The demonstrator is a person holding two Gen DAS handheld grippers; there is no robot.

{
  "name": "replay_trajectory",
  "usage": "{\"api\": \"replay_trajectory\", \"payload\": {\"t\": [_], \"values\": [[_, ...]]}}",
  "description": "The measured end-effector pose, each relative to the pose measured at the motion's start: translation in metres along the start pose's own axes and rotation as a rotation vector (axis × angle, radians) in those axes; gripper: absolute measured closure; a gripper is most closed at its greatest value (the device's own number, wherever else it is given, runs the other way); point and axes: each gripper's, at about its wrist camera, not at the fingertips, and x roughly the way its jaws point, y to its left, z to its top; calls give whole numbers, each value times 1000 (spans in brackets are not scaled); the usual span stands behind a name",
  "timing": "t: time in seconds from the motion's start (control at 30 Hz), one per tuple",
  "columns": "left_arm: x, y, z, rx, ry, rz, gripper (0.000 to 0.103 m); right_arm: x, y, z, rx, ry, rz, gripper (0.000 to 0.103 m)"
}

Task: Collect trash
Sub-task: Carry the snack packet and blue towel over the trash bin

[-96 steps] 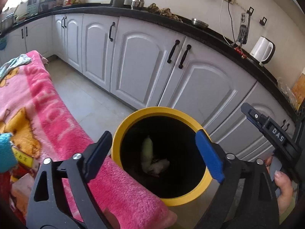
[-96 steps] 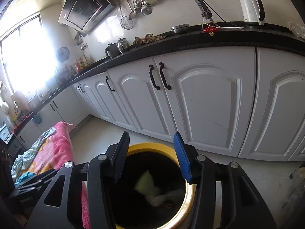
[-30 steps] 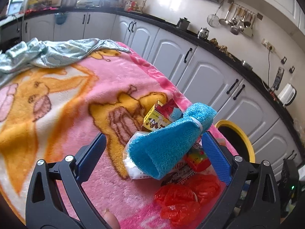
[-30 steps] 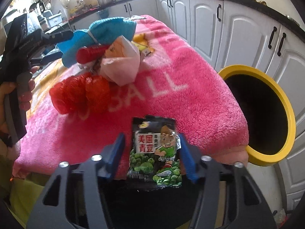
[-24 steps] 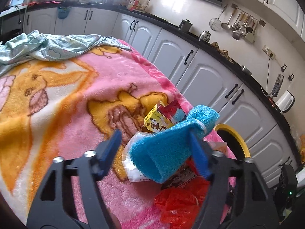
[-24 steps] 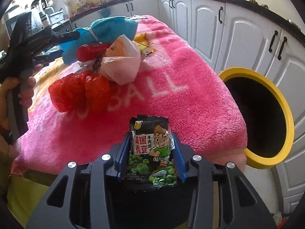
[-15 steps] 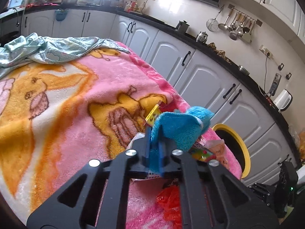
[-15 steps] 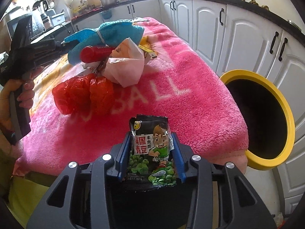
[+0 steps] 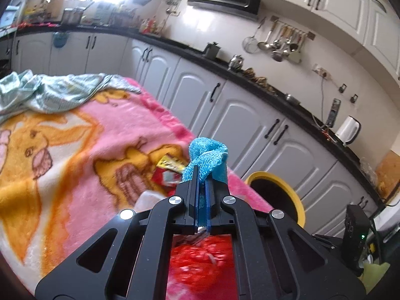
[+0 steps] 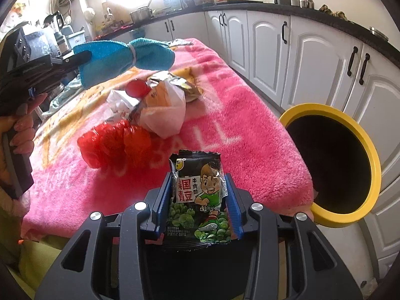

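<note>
while the left gripper (image 9: pixel 202 175) pinches a fluffy blue cloth roll (image 10: pixel 125 57), the right gripper (image 10: pixel 198 195) clamps a black green-pea snack packet (image 10: pixel 197 200); round yellow-rimmed bin (image 10: pixel 350 215) seemingly beside the pink blanket (image 10: pixel 225 135)

Counted on the scene: two grippers, the left gripper (image 9: pixel 203 175) and the right gripper (image 10: pixel 198 187); one blue cloth (image 10: pixel 125 57); one green snack packet (image 10: pixel 198 195); one red mesh bag (image 10: pixel 112 142). One yellow-rimmed bin (image 10: pixel 375 160), one pink blanket (image 10: pixel 225 125), one white kettle (image 9: pixel 347 130). The heap of wrappers (image 10: pixel 160 100) is too tangled for a firm count.
</note>
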Motion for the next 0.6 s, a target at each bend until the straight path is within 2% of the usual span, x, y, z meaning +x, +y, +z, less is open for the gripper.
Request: {"api": "replay_trajectory", "payload": {"t": [0.3,0.6], "values": [[-7,-41,6,64,-26,-79,102,-22,-14,11,30,-75,-16,65],[6,-70,6,110,-8,-122,102,-43,-40,23,81,-141,-57,64]]}}
